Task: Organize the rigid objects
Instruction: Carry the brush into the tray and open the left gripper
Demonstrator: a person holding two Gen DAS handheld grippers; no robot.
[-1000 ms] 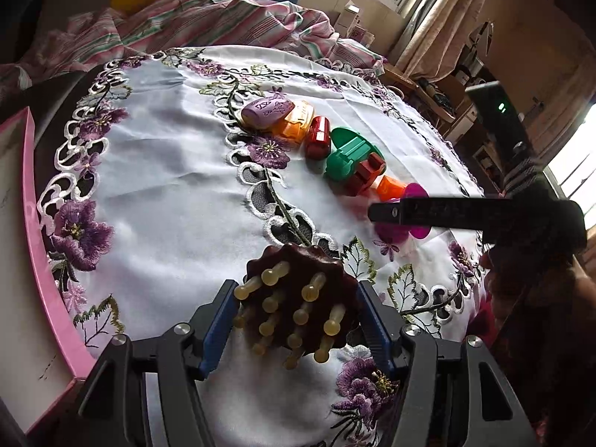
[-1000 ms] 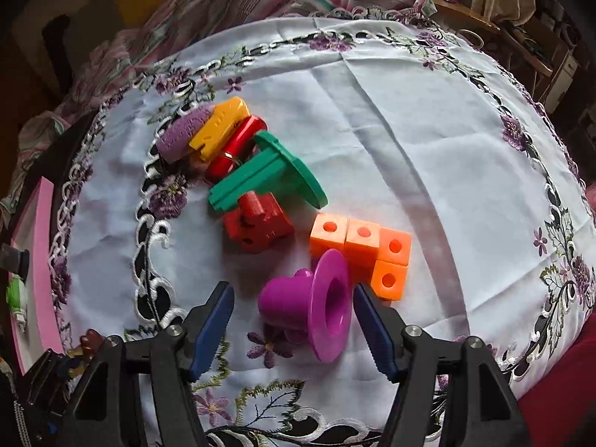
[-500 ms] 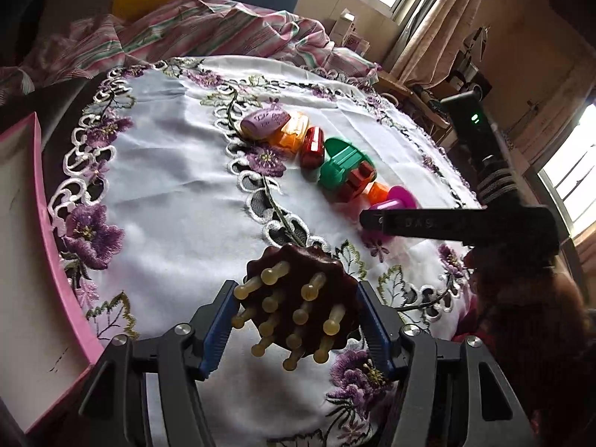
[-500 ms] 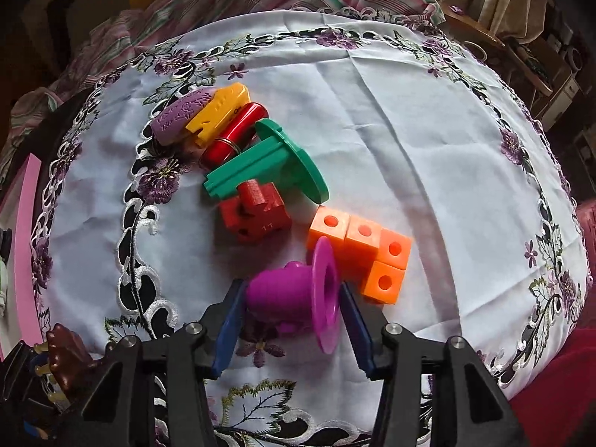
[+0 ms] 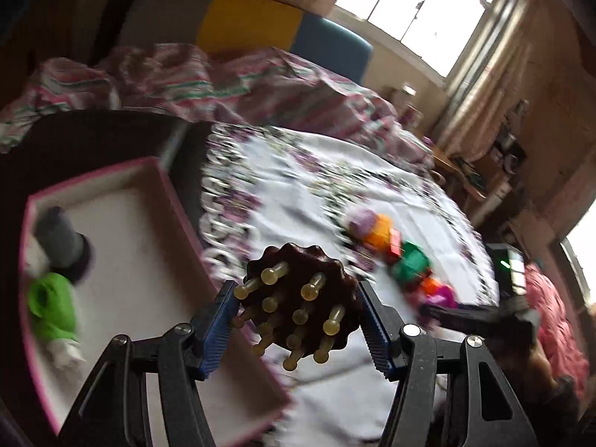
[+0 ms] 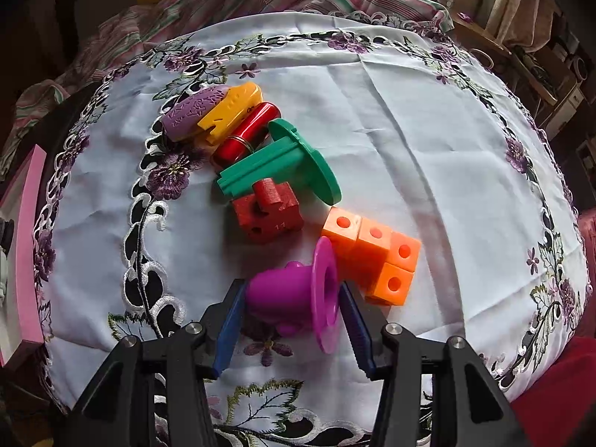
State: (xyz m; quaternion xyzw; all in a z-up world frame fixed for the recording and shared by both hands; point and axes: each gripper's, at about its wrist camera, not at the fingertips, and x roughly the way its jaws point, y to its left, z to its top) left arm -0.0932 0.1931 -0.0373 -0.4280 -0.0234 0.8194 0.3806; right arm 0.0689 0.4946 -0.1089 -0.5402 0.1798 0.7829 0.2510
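Carrying brown wooden scalp massager (image 5: 302,298), clamped in left gripper (image 5: 298,329), toward pink-rimmed tray (image 5: 169,190); release low. Right gripper (image 6: 292,326) clamps purple flanged plastic funnel (image 6: 294,294).

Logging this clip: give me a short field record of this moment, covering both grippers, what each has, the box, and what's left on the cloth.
left gripper: shut on brown studded massager, held in the air beside the pink box
right gripper: shut on purple flanged piece, which lies on the tablecloth
box contents: grey cylinder, green item
left on cloth: orange cube block, red block, green flanged piece
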